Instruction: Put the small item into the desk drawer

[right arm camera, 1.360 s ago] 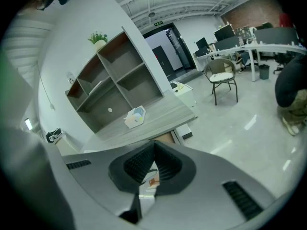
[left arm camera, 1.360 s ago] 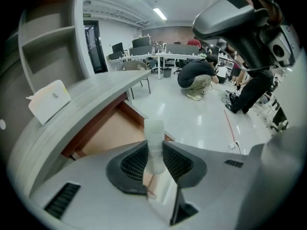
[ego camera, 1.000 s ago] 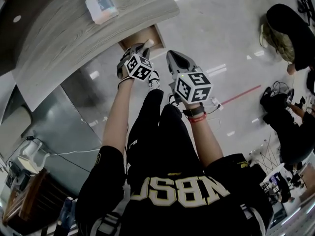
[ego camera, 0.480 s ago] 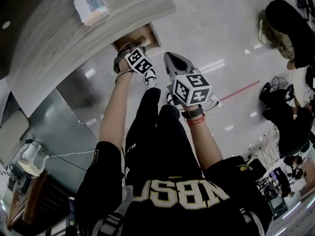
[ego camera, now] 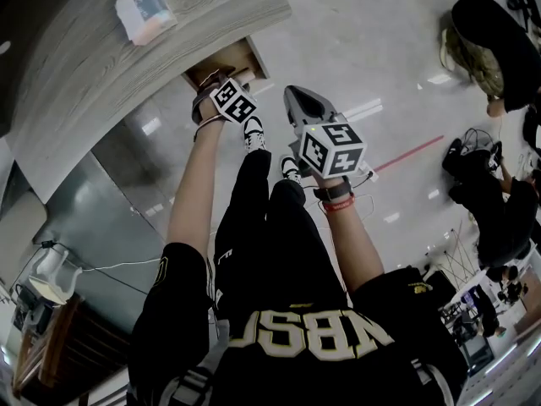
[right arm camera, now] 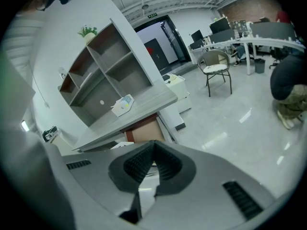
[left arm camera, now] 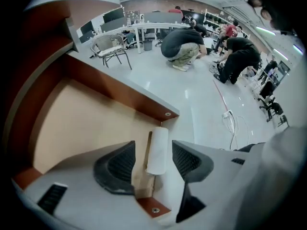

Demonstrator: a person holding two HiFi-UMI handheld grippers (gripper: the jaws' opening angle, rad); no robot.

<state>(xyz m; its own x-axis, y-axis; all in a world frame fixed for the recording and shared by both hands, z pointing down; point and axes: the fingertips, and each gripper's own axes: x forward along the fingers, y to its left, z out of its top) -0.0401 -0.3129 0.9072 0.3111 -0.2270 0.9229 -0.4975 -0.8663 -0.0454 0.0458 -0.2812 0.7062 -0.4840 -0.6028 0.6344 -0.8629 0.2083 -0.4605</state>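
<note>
Over drawer (left arm camera: pixel 81 119) | L hand-held gripper (left arm camera: pixel 153 150) just opening | small item (left arm camera: pixel 158 145) btwn jaws

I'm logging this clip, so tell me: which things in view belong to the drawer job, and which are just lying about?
Job:
- white roll, between the parted jaws of the left gripper, which have just been opening
- open drawer

Lying about:
- box on the desktop
- chair
- floor cable
- right gripper, shut, idle
</note>
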